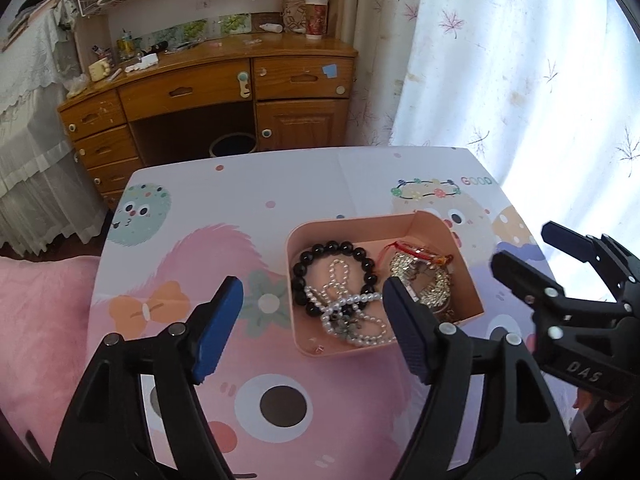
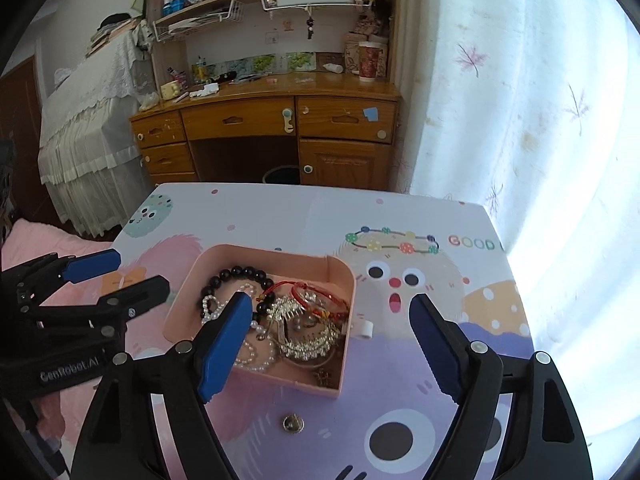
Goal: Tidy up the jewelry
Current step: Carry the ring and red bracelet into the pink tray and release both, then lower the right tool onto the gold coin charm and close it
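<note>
A pink open box [image 1: 308, 350] [image 2: 184, 300] sits on the cartoon-print table. It holds a black bead bracelet [image 1: 326, 248] [image 2: 240, 271], a white pearl strand [image 1: 340, 300] [image 2: 208, 304], a sparkly gold piece [image 1: 434, 280] [image 2: 308, 344] and a red cord bracelet [image 1: 416, 252] [image 2: 320, 292]. A small round gold trinket [image 2: 293, 424] lies on the table in front of the box. My left gripper [image 1: 312, 328] is open and empty, just short of the box's near-left side. My right gripper [image 2: 332, 344] is open and empty over the box's near-right part.
The table [image 1: 240, 184] [image 2: 400, 208] ends near a wooden desk [image 1: 208, 88] [image 2: 260, 120] with a bin beneath. A white curtain [image 1: 520, 60] hangs at right. A pink blanket [image 1: 36, 320] lies left. A small white piece [image 2: 366, 328] lies beside the box.
</note>
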Available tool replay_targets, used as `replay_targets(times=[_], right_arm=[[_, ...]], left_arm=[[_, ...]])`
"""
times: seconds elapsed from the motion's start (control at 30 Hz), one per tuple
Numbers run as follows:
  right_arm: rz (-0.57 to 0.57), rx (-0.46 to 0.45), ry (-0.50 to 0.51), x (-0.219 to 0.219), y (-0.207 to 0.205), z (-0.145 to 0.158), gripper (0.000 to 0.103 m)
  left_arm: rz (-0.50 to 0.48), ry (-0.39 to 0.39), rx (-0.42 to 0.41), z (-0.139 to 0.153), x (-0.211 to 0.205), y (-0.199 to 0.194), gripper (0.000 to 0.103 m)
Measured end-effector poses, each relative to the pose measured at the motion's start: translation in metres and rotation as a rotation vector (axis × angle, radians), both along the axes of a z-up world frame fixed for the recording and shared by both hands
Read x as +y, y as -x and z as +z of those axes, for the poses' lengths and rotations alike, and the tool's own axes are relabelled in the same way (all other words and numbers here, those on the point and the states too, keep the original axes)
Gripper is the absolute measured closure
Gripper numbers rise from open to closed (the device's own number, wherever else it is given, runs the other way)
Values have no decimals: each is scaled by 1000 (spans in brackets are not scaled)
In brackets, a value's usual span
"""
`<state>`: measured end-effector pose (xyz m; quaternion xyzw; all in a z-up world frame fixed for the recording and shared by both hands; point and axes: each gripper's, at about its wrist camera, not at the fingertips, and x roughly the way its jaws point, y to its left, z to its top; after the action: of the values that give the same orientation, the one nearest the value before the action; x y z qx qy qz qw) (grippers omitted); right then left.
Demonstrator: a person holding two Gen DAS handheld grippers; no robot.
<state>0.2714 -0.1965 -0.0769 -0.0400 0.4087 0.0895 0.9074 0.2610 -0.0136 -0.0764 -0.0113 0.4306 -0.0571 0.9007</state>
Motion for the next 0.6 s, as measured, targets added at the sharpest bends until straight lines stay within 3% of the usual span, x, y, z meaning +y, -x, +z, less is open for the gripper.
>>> replay_targets(times=[0.2,0.4,0.6], right_arm=[[32,88,-34,-16,28,-27,21],[108,153,-17,-7,58,-68,21],[155,200,16,10,68,-110,34]], left_arm=[[19,-57,17,-8,6,15,33],[50,-20,112,-29,16,40,33],[80,-15,188,-54,17,58,33]])
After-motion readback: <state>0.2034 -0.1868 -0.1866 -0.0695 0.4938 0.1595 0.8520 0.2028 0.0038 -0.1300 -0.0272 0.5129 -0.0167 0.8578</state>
